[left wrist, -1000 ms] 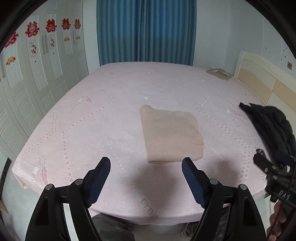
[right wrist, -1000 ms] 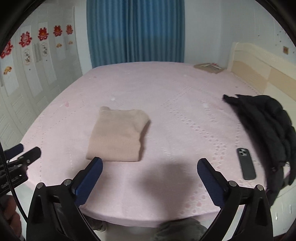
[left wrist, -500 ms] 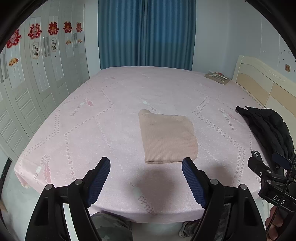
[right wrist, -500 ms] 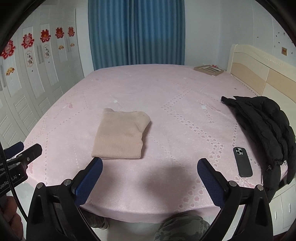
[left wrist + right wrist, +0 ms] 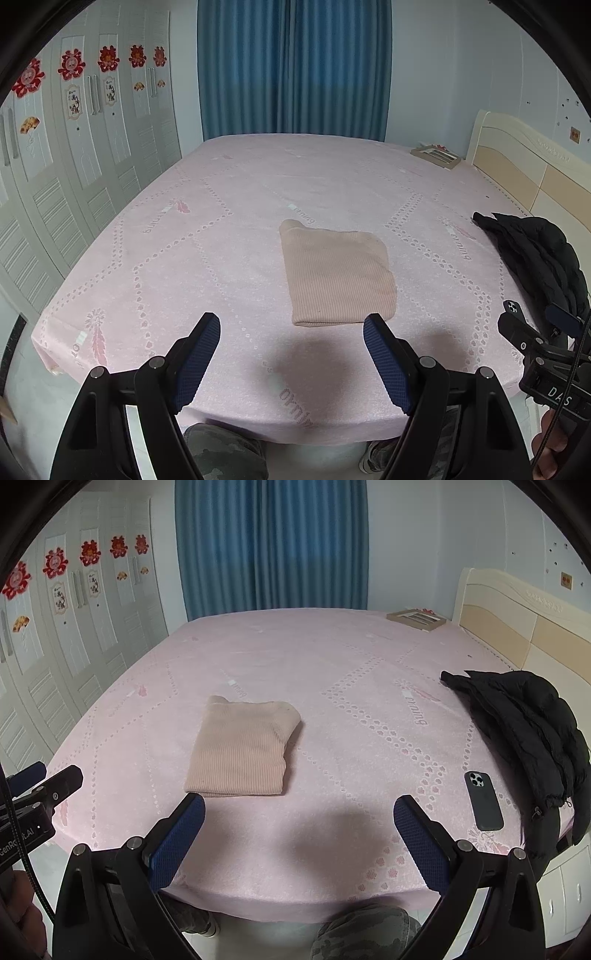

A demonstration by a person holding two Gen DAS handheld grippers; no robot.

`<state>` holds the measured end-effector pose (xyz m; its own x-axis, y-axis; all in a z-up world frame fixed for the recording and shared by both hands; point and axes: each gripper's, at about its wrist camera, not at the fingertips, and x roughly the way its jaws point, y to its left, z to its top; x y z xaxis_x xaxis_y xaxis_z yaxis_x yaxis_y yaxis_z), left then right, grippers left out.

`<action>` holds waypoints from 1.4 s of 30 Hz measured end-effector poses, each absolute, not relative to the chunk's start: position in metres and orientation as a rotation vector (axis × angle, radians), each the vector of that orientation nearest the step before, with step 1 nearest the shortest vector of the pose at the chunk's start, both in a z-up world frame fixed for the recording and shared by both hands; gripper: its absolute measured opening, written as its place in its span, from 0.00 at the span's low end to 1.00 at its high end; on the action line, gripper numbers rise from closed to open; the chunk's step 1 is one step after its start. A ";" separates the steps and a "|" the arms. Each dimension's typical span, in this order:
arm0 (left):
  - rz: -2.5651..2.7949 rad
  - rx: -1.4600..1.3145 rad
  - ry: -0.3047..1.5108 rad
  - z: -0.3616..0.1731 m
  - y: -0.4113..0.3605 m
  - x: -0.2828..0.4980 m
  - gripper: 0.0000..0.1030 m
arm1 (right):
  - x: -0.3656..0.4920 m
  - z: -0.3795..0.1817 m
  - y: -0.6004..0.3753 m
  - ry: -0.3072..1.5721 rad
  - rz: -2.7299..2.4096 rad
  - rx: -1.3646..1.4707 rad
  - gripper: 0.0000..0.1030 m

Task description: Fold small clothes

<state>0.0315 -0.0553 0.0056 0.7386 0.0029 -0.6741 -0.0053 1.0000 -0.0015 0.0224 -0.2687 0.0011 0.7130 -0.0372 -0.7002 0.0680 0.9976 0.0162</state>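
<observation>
Both grippers held over the near bed edge, jaws wide, nothing gripped.

Left gripper (image 5: 291, 325) and right gripper (image 5: 299, 808) tilt downward, empty. Just beyond lies the folded sweater (image 5: 336, 273) flat on the bed (image 5: 184, 258), unobstructed. A phone (image 5: 484, 800) and black jacket (image 5: 524, 723) lie right; a box (image 5: 415, 619) sits far back.

Ribbed knit garment (image 5: 337, 275) – matt; bedcover (image 5: 221, 240) embossed (soft-looking cloth).

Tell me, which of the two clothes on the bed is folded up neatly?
The pink knitted garment is folded into a flat rectangle near the bed's middle; the black jacket lies crumpled in a heap by the headboard side.
</observation>
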 end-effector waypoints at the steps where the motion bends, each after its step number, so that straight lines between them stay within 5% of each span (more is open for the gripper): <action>1: 0.006 -0.003 0.739 0.005 -0.055 0.032 0.76 | 0.022 0.002 -0.269 0.774 -0.060 0.041 0.98; 42: 0.015 -0.001 0.738 0.006 -0.053 0.028 0.77 | 0.019 0.006 -0.274 0.773 -0.079 0.065 0.98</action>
